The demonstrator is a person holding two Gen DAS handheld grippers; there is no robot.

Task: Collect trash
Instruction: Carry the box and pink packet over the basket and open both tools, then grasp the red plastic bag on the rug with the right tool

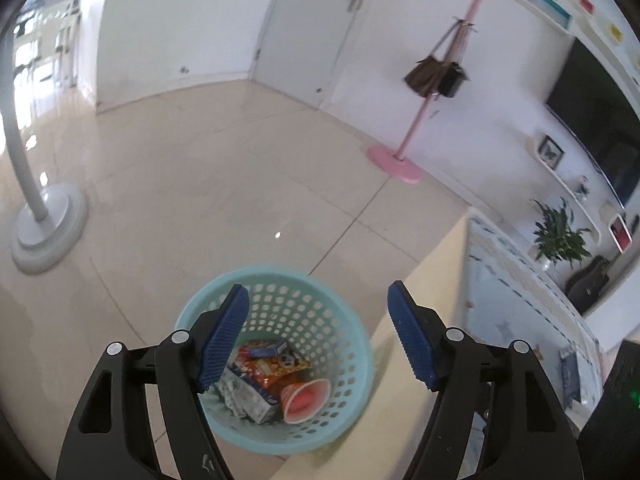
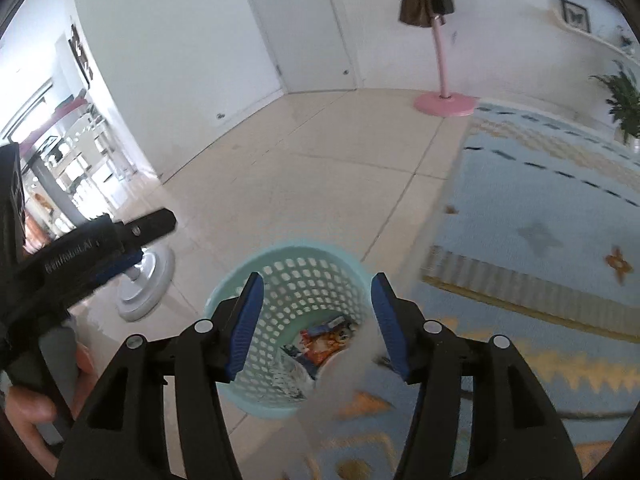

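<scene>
One white lamp base (image 1: 48,236) sits far left on the floor (image 1: 200,184). Next over is the single teal basket (image 1: 276,271), standing upright on the floor with its mouth up, so its long axis is vertical. The left gripper (image 1: 317,286) hangs over it, jaws wide apart with nothing between them. Inside there are at least three bits of trash: one crumpled silvery wrapper (image 1: 244,396), one orange snack packet (image 1: 276,372) and one paper cup (image 1: 306,400), tipped over with its mouth facing the camera. The right gripper (image 2: 317,276) is also over the basket, jaws parted and not clamping. One blurry white scrap (image 2: 344,364) is just under its right finger, above the rim. One blue rug (image 2: 540,200) is on the right
</scene>
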